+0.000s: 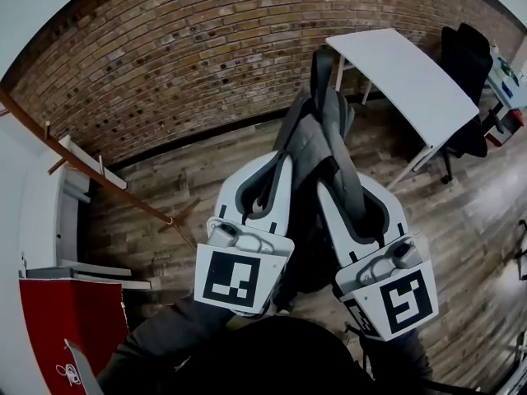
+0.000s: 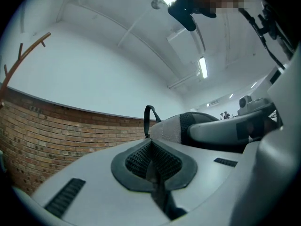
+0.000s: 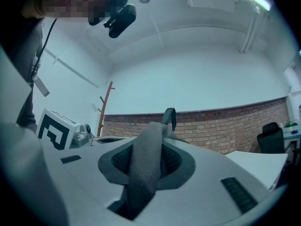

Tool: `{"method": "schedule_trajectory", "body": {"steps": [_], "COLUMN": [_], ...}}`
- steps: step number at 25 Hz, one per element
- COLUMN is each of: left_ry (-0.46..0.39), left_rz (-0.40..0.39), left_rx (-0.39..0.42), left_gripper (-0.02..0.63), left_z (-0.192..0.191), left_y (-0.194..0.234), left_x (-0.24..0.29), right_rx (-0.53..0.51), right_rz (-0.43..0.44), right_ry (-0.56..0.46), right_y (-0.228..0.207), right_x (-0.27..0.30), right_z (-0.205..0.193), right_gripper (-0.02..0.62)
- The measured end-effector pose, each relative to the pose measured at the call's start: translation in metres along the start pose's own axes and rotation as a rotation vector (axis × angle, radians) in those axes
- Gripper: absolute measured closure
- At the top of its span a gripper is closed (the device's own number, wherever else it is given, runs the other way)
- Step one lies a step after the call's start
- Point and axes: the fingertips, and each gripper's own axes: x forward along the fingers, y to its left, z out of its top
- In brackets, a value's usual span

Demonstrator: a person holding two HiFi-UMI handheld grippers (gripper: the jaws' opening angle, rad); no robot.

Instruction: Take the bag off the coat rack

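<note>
Head view shows the bag (image 1: 317,134) gathered up between the two grippers, its dark body hanging below and behind them. The left gripper (image 1: 280,164) has its jaws narrow, pinched on what looks like a thin dark strap (image 1: 282,186). The right gripper (image 1: 331,186) is clamped on the grey mesh shoulder strap (image 3: 143,168), which runs up through its pads. The coat rack (image 1: 90,171) stands well apart, off to the left of the left gripper, with nothing of the bag on it. So the lift-off looks done, and the step in hand is carrying the bag clear. Next, I judge, both grips should hold firm while the bag is lowered together, level, to a resting place.
</note>
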Motion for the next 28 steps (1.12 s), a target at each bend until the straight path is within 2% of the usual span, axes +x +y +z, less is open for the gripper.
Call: {"method": "schedule_trajectory", "body": {"steps": [13, 21, 28], "left_ry": [0.012, 0.003, -0.002], "left_rz": [-0.308, -0.438, -0.481], "left_rx": [0.001, -0.031, -0.061], "left_gripper": [0.597, 0.597, 0.597], "left_z": [-0.021, -0.037, -0.041], "left_y": [-0.108, -0.135, -0.129], "left_x": [0.113, 0.189, 0.243], "right_rx": [0.02, 0.008, -0.004], "right_rz": [-0.331, -0.457, -0.506], "right_ry": [-0.008, 0.004, 0.022], "right_y": [-0.127, -0.198, -0.242], "right_x": [-0.053, -0.043, -0.016], "right_z": [-0.009, -0.014, -0.014], "right_gripper": [0.509, 0.509, 0.509]}}
